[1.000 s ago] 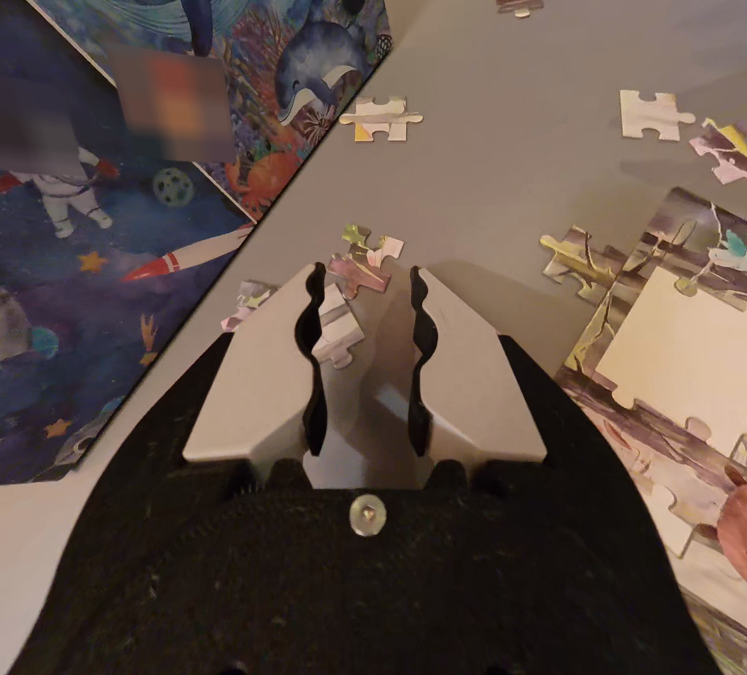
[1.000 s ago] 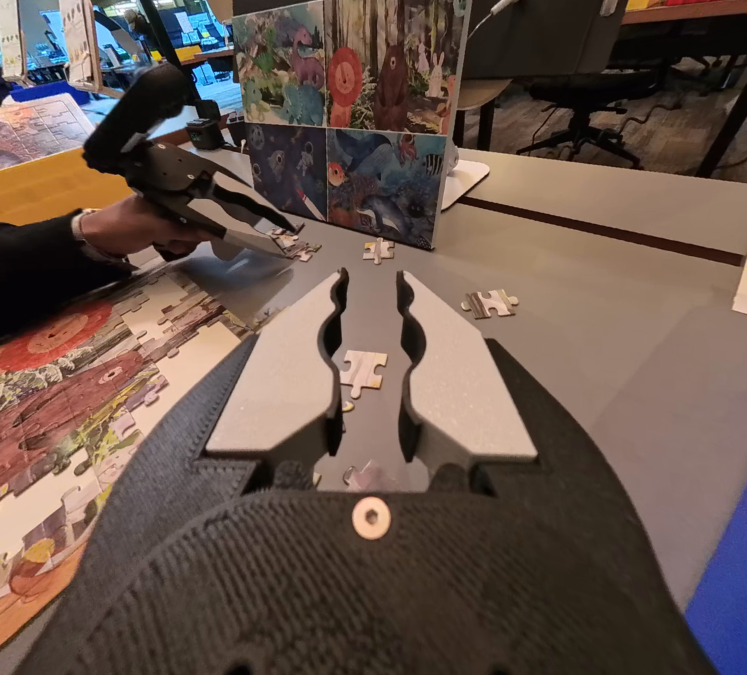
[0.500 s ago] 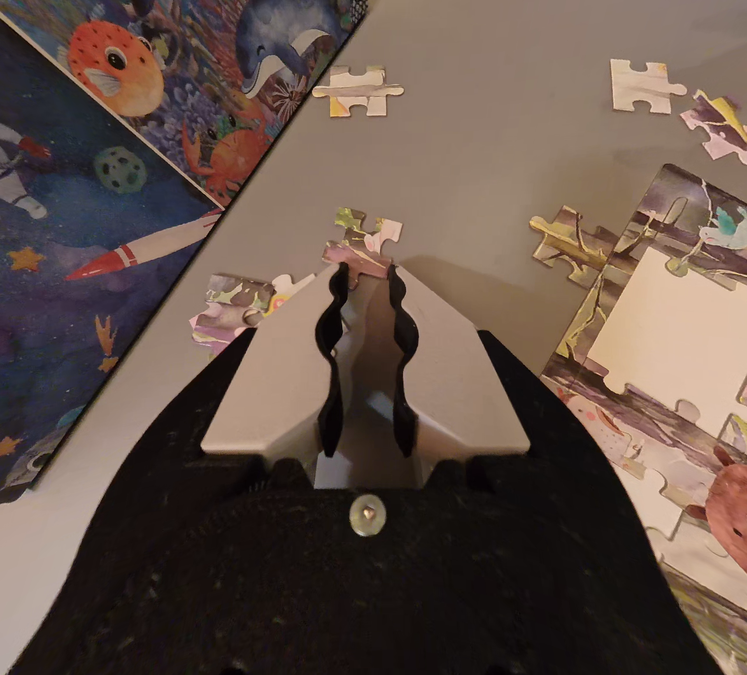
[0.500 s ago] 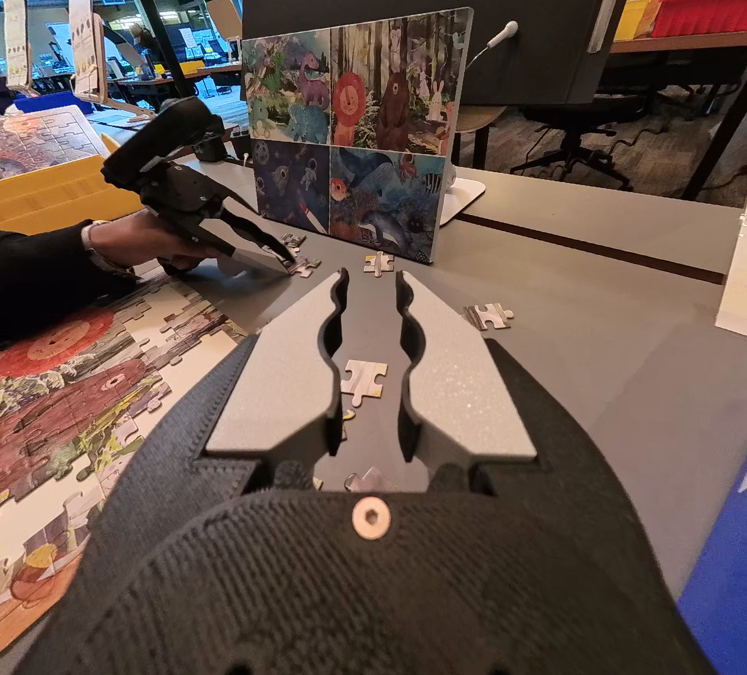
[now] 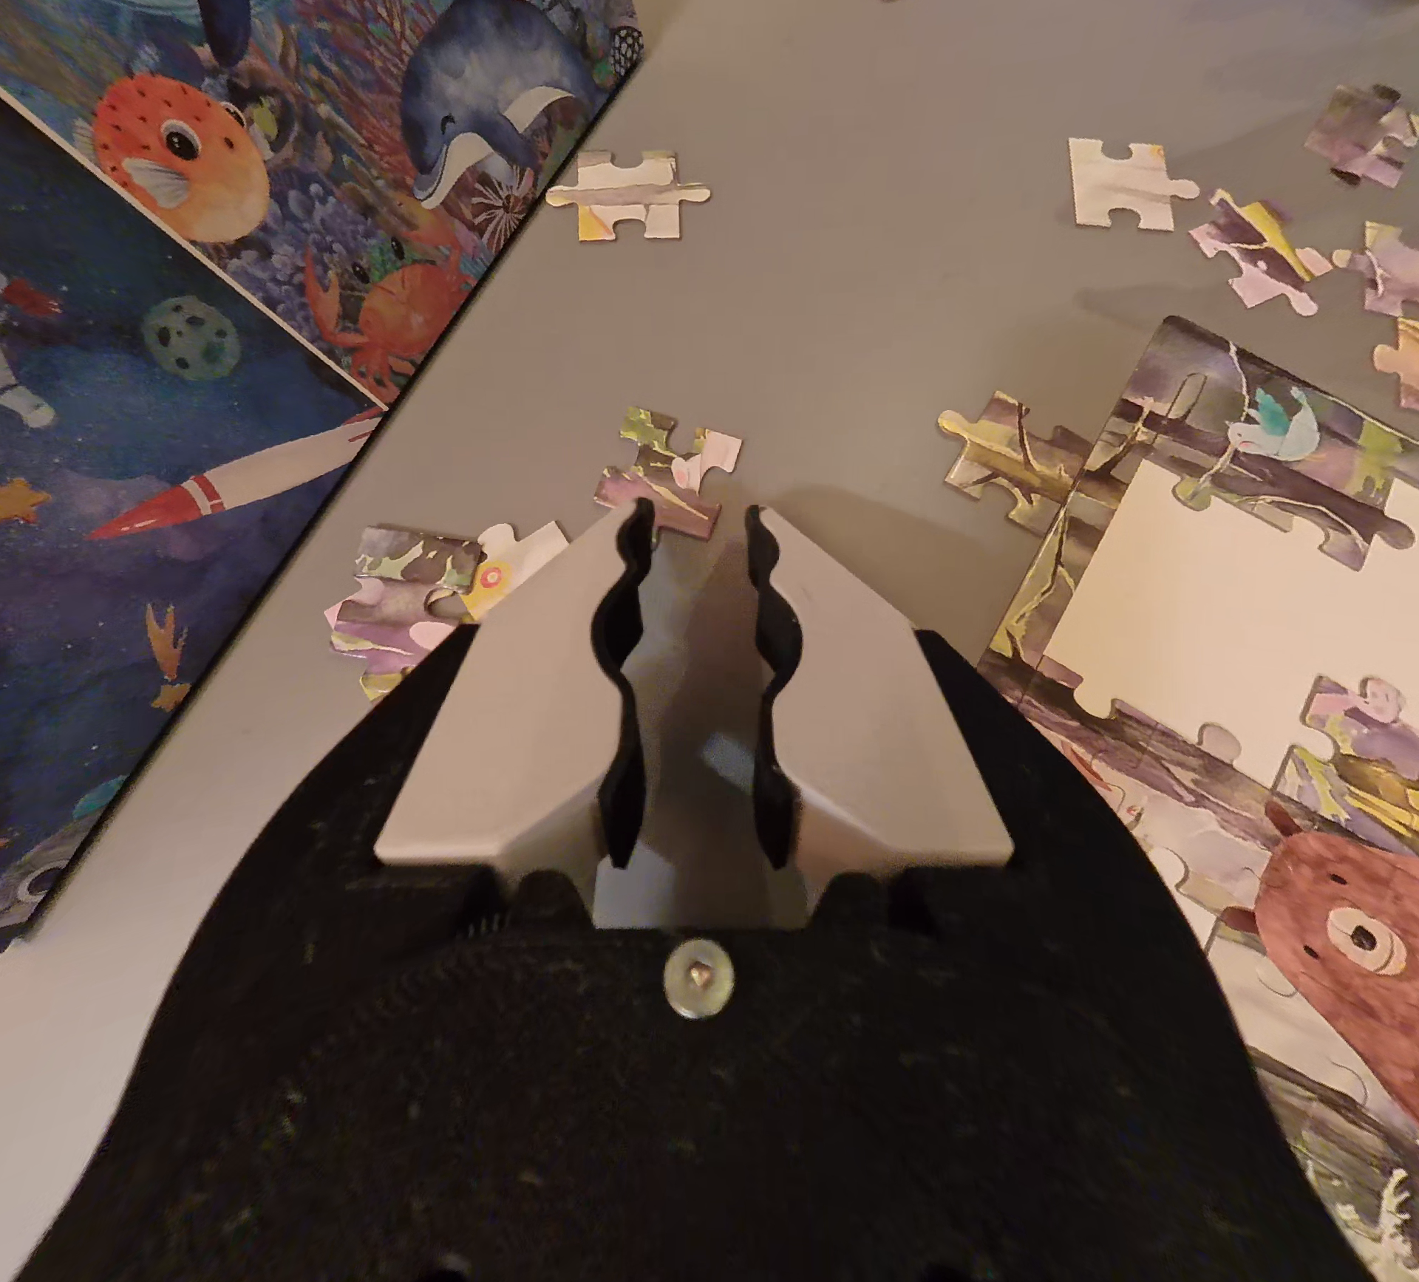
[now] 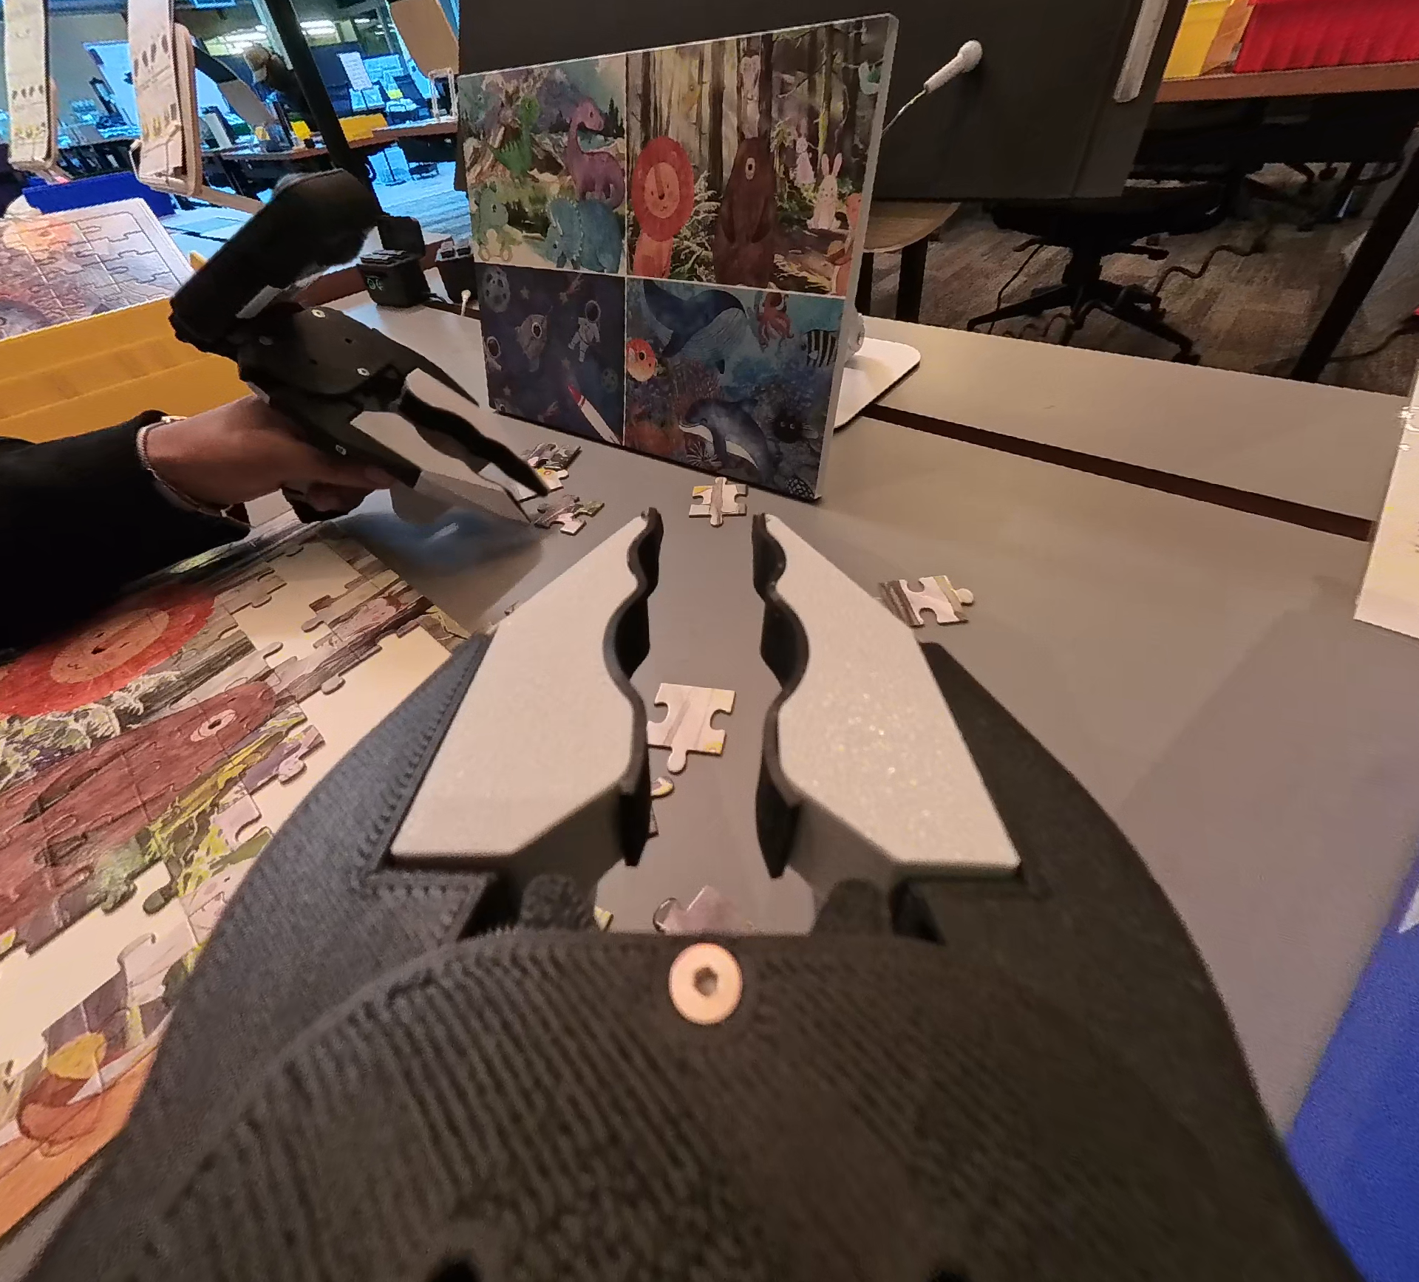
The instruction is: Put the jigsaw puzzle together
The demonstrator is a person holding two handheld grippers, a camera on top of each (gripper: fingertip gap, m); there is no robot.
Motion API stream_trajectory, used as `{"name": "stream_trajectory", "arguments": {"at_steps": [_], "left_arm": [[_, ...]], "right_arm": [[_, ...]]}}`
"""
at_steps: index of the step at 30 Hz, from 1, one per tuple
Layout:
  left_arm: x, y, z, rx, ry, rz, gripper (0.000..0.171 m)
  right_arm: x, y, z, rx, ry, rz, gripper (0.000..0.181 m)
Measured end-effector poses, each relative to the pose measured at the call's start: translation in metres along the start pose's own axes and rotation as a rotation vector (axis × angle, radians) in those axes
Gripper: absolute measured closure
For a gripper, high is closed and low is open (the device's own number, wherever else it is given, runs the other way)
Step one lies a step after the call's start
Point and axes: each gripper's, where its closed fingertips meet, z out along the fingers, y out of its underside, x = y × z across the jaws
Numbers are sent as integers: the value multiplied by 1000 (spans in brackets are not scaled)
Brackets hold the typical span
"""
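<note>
— What's changed in the last second?

— My left tool narrowed its gap, then spread it a little again. Its jaws are parted, gripping nothing, tips at the near edge of a purple-green puzzle piece lying flat on the grey desk.

— And the right one?

— My right tool hovers released above the desk, a pale piece under it. The half-built puzzle lies to its left; the picture board stands upright behind.

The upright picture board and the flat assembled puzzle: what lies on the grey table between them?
In the left wrist view, loose jigsaw pieces lie there: a green-and-purple piece at the open left gripper, and a pale piece near the board.
</note>
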Motion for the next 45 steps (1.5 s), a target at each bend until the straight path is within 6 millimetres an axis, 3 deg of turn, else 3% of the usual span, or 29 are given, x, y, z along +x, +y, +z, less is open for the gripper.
{"name": "stream_trajectory", "arguments": {"at_steps": [5,9,12,14,24,27,31,36,40,45], "left_arm": [[-6,1,4,2,-23,-21,127],[-15,2,11,-27,-56,-22,124],[-12,0,13,-22,-18,-46,129],[-10,1,12,-22,-2,-39,143],[3,-3,7,-18,10,11,144],[21,-13,-2,9,25,41,144],[63,-23,-16,43,64,116,144],[115,-16,-34,85,96,206,144],[151,-10,-48,143,205,155,144],[186,-3,-50,151,300,252,144]], "right_arm": [[0,0,0,-3,-1,-1,158],[0,2,1,-10,-2,-2,158],[0,3,2,-15,0,0,158],[1,4,2,-17,-1,1,158],[0,1,0,-8,0,-5,159],[0,1,0,-6,4,-8,158],[2,3,1,-9,6,0,158],[0,6,4,-21,-1,3,159],[-1,10,6,-37,-1,-5,159],[1,14,7,-48,6,-2,160]]}}
